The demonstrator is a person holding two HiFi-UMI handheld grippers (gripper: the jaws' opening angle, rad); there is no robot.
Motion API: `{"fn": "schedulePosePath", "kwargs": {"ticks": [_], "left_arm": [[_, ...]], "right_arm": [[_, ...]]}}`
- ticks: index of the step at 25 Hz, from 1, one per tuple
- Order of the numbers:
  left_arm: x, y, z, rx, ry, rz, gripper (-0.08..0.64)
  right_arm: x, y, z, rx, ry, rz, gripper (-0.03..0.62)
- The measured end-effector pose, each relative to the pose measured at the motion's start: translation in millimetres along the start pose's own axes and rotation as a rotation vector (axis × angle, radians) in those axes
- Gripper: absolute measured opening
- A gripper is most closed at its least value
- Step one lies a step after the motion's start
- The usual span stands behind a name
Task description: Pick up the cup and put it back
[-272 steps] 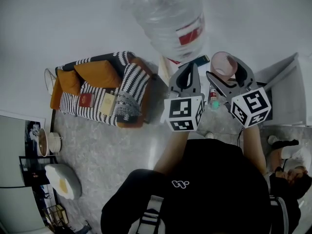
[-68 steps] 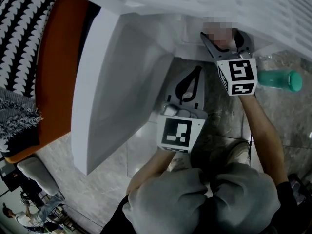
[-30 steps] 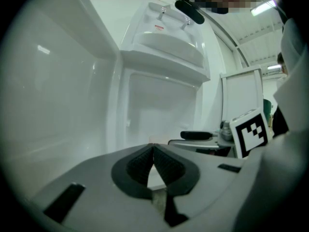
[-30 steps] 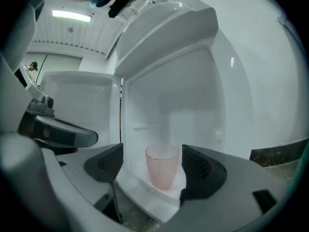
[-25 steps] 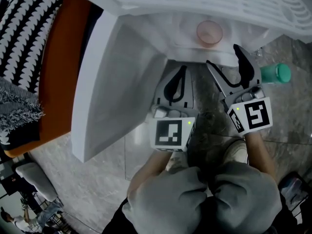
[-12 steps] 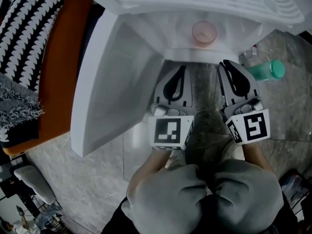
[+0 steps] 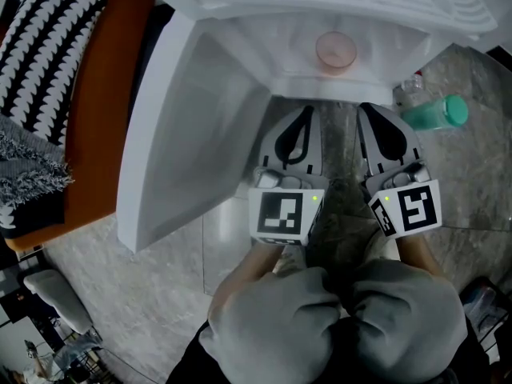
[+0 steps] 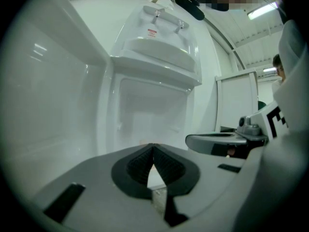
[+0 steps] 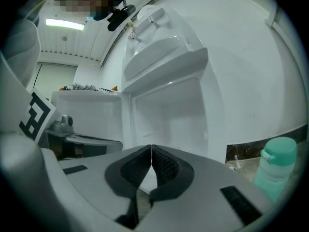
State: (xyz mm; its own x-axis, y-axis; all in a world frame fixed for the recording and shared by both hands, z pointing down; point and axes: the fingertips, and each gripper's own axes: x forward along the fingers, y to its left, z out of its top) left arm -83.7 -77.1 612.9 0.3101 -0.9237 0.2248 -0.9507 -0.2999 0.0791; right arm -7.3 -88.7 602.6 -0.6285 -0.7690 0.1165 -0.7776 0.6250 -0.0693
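Observation:
A pink cup (image 7: 336, 50) stands upright inside the open white cabinet compartment (image 7: 384, 42) of a water dispenser. Both grippers are side by side just in front of that opening, short of the cup. My left gripper (image 7: 307, 110) is shut with nothing between its pads, and its closed tips (image 8: 153, 145) point into the white compartment. My right gripper (image 7: 369, 107) has just been closing and is now shut on nothing. Its tips (image 9: 151, 146) also face the compartment. The cup stands apart from both grippers.
The cabinet's white door (image 7: 192, 134) hangs open to the left. A green-capped bottle (image 7: 436, 114) stands on the marble floor at the right, also in the right gripper view (image 9: 275, 170). An orange sofa with a striped cushion (image 7: 48, 38) is at far left.
The right gripper's jaws, wide open a second ago, have closed empty, and it has shifted slightly left and back. The cup stays in the compartment. The left gripper has hardly moved.

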Motion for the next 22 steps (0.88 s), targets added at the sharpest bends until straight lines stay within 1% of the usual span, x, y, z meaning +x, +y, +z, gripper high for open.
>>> {"fn": "schedulePosePath", "kwargs": {"ticks": [6, 9, 17, 22], "left_arm": [[0.8, -4.0, 0.3, 0.001, 0.004, -0.008, 0.014], [0.3, -4.0, -0.3, -0.022, 0.013, 0.0, 0.014], [-0.8, -4.4, -0.7, -0.024, 0.018, -0.003, 0.014], [0.1, -5.2, -2.9, 0.018, 0.011, -0.024, 0.014]], "right_arm": [[-0.6, 2.3, 0.5, -0.001, 0.002, 0.014, 0.012], [-0.6, 2.3, -0.2, -0.001, 0.006, 0.013, 0.012], [-0.4, 4.9, -1.2, -0.004, 0.015, 0.019, 0.012], [-0.1, 5.2, -1.6, -0.005, 0.016, 0.021, 0.013]]}}
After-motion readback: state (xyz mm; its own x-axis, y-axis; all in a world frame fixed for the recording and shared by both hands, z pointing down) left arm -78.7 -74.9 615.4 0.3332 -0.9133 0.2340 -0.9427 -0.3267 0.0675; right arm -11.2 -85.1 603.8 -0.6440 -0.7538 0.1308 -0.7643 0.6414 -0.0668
